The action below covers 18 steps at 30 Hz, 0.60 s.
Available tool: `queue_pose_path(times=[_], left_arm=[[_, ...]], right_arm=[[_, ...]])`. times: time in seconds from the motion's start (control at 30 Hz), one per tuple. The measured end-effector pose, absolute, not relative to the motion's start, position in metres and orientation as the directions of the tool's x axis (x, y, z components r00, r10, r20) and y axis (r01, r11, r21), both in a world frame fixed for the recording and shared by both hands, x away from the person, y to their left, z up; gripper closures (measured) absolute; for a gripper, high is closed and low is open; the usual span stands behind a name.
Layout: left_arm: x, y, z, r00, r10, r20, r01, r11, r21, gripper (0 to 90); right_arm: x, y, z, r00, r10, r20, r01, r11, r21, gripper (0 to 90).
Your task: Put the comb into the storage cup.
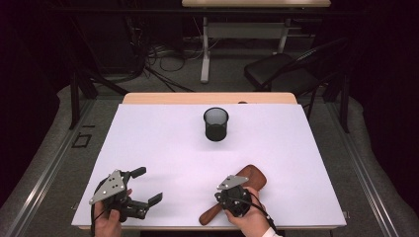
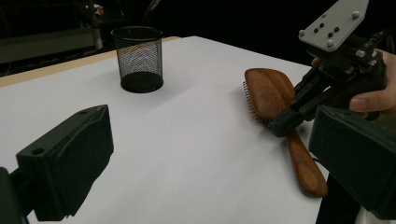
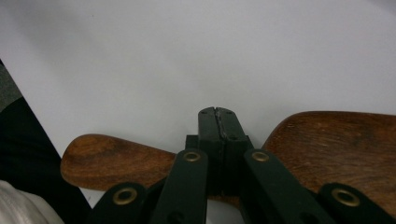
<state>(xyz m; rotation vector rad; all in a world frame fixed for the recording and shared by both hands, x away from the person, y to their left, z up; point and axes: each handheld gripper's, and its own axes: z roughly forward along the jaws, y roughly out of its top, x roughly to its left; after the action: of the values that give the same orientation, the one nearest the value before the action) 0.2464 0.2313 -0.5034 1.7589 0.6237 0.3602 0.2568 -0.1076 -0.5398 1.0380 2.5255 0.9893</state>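
A wooden hairbrush (image 1: 253, 177) lies on the white table (image 1: 163, 143) near the front right, bristles down, its handle toward the front edge. My right gripper (image 1: 236, 193) points down over it. In the right gripper view its jaws (image 3: 218, 117) are pressed together, shut, with their tips at the narrow neck of the hairbrush (image 3: 336, 144); nothing sits between them. The left gripper view shows that gripper's tip (image 2: 283, 126) touching the hairbrush (image 2: 268, 93) at the neck. My left gripper (image 1: 147, 185) is held at the front left, open and empty, its jaws (image 2: 210, 163) wide apart.
A black mesh cup (image 1: 216, 124) stands upright at the middle back of the table, also seen as the mesh cup (image 2: 137, 58) from the left gripper. Beyond the table are a dark chair (image 1: 281, 71), another desk's legs and cables on the floor.
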Motion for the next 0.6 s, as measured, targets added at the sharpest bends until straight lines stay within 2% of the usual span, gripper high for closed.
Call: queue_pose_path(times=[0.07, 0.6], left_arm=[[0.247, 0.232, -0.503, 0.824, 0.561, -0.083, 0.223, -0.186, 0.957, 0.1], [0.247, 0.232, -0.504, 0.812, 0.578, -0.084, 0.225, -0.177, 0.958, 0.1]], right_arm=[[0.254, -0.108, -0.539, -0.721, 0.692, 0.033, 0.534, 0.525, 0.663, 90.0], [0.237, -0.125, -0.542, -0.722, 0.690, 0.042, 0.548, 0.535, 0.643, 90.0]])
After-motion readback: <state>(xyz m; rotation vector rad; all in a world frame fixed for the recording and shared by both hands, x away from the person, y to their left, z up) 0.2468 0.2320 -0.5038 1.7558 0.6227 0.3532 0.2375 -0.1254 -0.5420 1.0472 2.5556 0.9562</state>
